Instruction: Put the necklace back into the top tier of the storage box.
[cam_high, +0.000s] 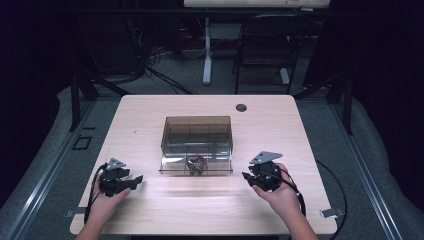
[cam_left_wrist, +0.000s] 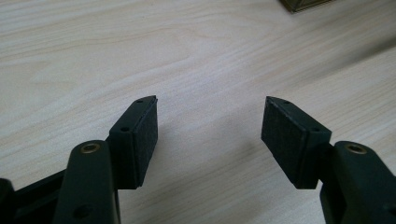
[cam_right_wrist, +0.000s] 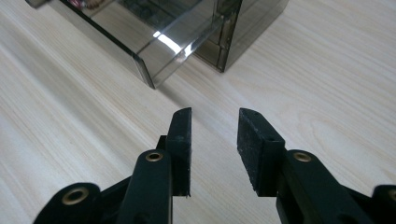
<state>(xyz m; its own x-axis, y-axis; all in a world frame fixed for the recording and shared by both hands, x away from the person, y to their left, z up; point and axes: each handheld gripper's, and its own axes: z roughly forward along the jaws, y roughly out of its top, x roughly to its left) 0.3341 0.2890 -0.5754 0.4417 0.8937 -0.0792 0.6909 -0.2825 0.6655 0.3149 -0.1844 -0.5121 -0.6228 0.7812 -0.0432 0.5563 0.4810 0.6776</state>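
A smoky transparent box (cam_high: 197, 136) stands at the middle of the wooden table (cam_high: 150, 112), with its drawer (cam_high: 196, 166) pulled out toward me. A small tangle of reddish and dark items (cam_high: 195, 164) lies in the drawer. My left gripper (cam_high: 137, 179) rests low at the table's front left, open, its pads (cam_left_wrist: 142, 135) wide apart over bare wood. My right gripper (cam_high: 247, 177) sits at the front right, just right of the drawer, open with nothing between its pads (cam_right_wrist: 254, 142). The drawer's near corner (cam_right_wrist: 144, 74) lies a short way ahead of the right jaws.
A round grommet hole (cam_high: 241, 107) marks the table's far right. Behind the table stand a folding chair (cam_high: 265, 45) and a desk leg (cam_high: 207, 50) among floor cables. Bare tabletop stretches between the two grippers along the front edge.
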